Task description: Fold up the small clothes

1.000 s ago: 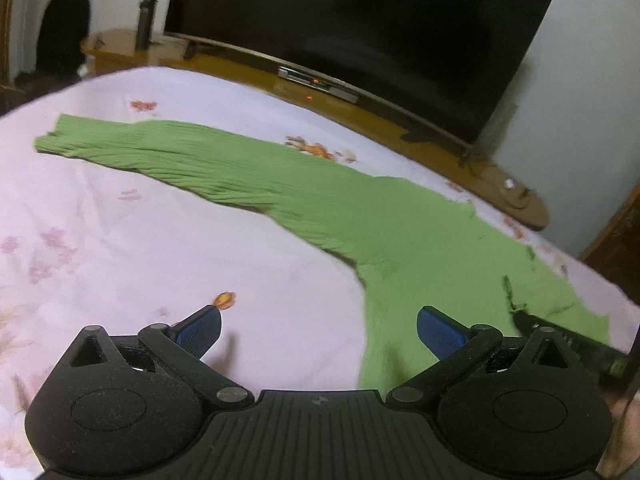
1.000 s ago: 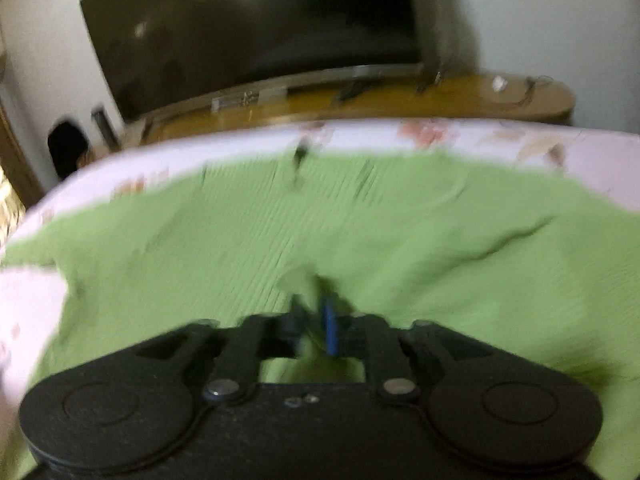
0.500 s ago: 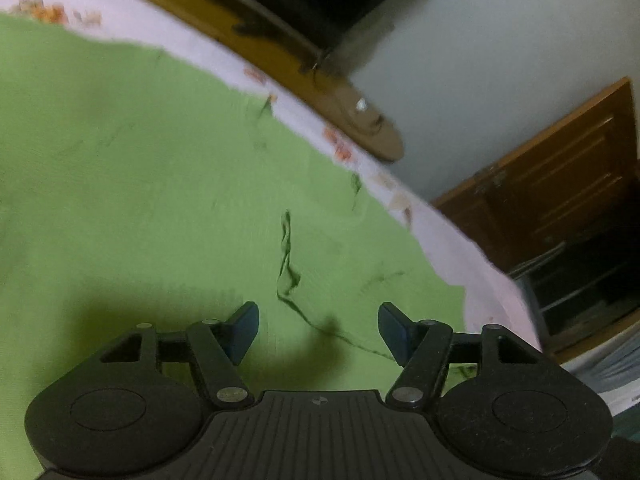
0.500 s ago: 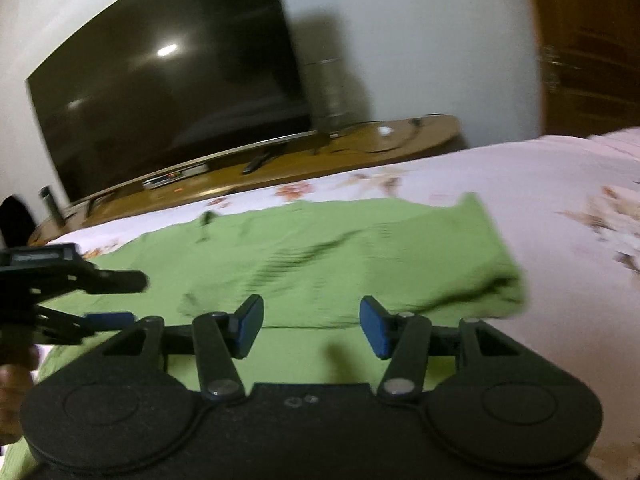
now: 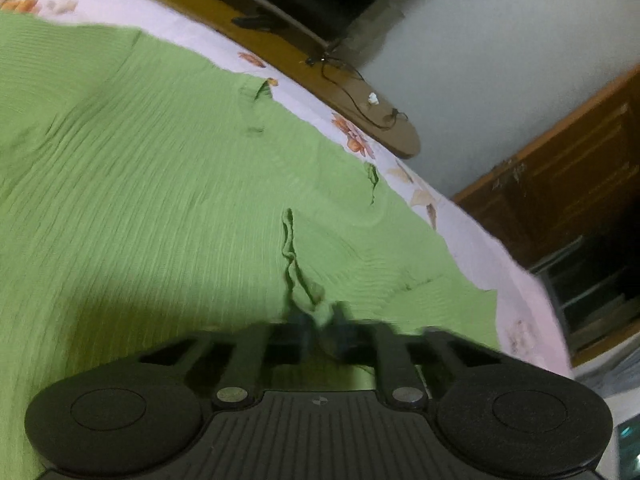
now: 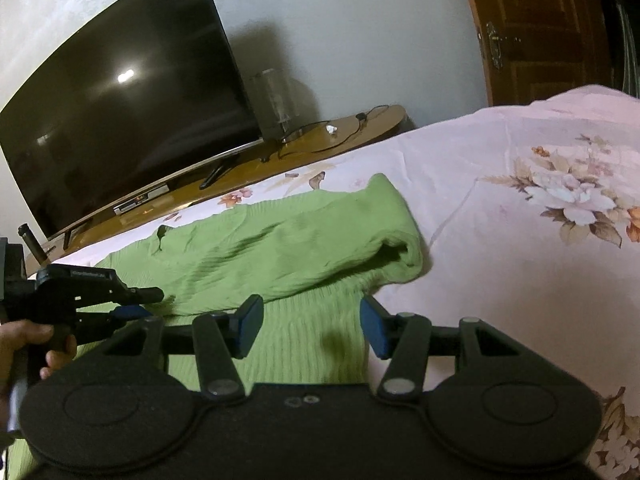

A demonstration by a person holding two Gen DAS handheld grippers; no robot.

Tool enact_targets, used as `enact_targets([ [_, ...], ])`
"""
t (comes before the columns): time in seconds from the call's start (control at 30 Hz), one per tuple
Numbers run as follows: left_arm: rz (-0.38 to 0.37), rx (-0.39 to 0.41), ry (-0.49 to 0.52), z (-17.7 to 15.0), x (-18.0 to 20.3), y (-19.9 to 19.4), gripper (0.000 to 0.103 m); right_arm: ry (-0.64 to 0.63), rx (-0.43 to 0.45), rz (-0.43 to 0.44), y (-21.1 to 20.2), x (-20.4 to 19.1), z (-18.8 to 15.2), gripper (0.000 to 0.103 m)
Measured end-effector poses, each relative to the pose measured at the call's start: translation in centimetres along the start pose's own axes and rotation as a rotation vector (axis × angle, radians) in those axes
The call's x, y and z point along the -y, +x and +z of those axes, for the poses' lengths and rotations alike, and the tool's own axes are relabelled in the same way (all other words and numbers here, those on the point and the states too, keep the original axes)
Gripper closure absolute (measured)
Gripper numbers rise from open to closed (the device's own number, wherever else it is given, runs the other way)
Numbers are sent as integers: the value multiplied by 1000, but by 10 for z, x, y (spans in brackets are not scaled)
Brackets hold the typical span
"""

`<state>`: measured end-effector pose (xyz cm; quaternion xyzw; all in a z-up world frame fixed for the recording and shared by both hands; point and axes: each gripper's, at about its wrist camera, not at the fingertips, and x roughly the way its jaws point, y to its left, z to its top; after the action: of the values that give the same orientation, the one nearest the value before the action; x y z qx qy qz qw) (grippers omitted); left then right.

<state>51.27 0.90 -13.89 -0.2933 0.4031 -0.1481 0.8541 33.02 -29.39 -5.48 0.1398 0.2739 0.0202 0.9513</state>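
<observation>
A green ribbed knit garment [image 5: 168,200] lies spread on the pink floral bedsheet [image 6: 520,152]. My left gripper [image 5: 322,322] is shut on a pinched ridge of the garment near its lower middle; it also shows at the left of the right wrist view [image 6: 138,306]. In the right wrist view the garment [image 6: 280,248] has one end folded over into a rolled cuff [image 6: 396,240]. My right gripper [image 6: 312,324] is open and empty, its blue pads just above the garment's near edge.
A large dark television [image 6: 120,120] stands on a wooden console [image 6: 320,140] beyond the bed's far edge. A wooden door [image 6: 540,28] is at the right. The bedsheet stretches to the right of the garment.
My left gripper swung from the bare sheet over the garment, lowered and closed on a fold. My right gripper let go of the cloth, opened and drew back toward the garment's right end.
</observation>
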Motion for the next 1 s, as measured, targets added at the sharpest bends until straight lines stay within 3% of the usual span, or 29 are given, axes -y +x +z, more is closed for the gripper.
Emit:
enact_targets([
  [0.13, -27, 111, 59, 15, 12, -26, 99, 11, -6, -4, -3, 9, 4, 50],
  [0.23, -3, 164, 98, 28, 9, -49, 99, 0, 0, -13, -2, 17, 11, 50],
  [0.5, 98, 136, 142, 44, -15, -51, 99, -33, -42, -31, 35, 33, 24, 54],
  [0.57, 83, 136, 150, 48, -17, -52, 99, -53, -61, -26, 47, 33, 24, 64],
  [0.63, 58, 145, 179, 50, -12, -56, 99, -70, -104, -19, 63, 34, 24, 83],
  [0.77, 8, 330, 333, 43, 16, -89, 99, -52, -149, -28, 80, 43, 20, 84],
  [0.83, 68, 366, 388, 32, 10, -88, 99, -81, -146, -32, 78, 40, 16, 84],
  [0.9, 197, 252, 309, 32, -17, -65, 99, -91, -144, -32, 77, 39, 13, 84],
  [0.97, 233, 159, 232, 30, -43, -49, 99, -91, -147, -27, 77, 40, 13, 83],
  [1.0, 228, 160, 234, 26, -47, -48, 98, -94, -151, -21, 77, 40, 15, 81],
])
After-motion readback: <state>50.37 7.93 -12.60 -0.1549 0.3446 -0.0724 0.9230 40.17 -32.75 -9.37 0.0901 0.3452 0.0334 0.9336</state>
